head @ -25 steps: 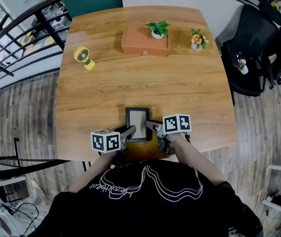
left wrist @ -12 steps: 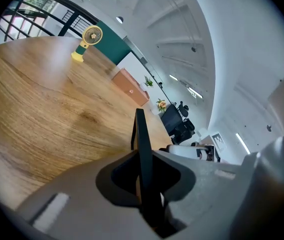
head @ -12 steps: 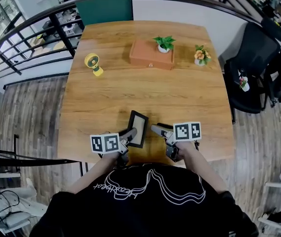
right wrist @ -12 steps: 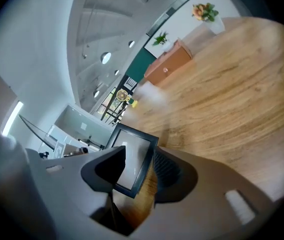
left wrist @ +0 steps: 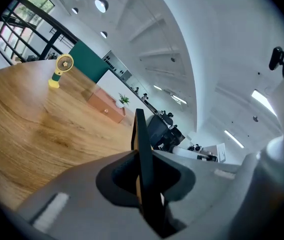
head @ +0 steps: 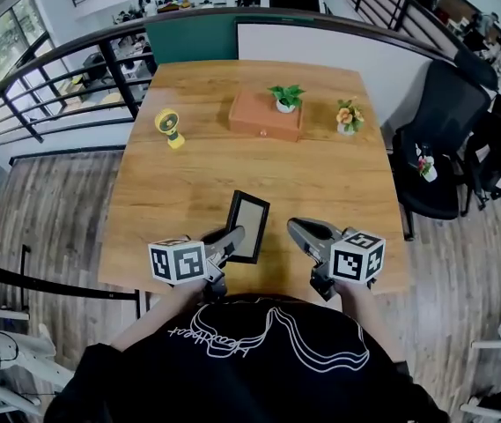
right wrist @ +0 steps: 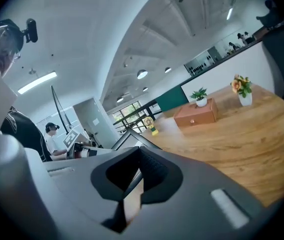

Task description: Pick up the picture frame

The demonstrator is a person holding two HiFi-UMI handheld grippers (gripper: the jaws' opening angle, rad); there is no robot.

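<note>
Over wood-grain table (head: 188,179), left gripper (head: 234,234) jaws pinch black rectangular picture frame (head: 249,223); right gripper (head: 296,228) jaws just closed empty.

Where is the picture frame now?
Head view, lower centre: the picture frame is clamped in the left gripper, tilted up over the table's near edge.

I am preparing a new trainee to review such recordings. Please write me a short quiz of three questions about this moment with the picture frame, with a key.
1. Which gripper holds the picture frame?
2. True or false: the picture frame lies flat.
3. Complete: in the head view, left of the orange box stands a yellow ___.

Key
1. The left gripper; its jaws are clamped on the frame's edge.
2. False: it is held up, tilted, above the table.
3. fan
</note>
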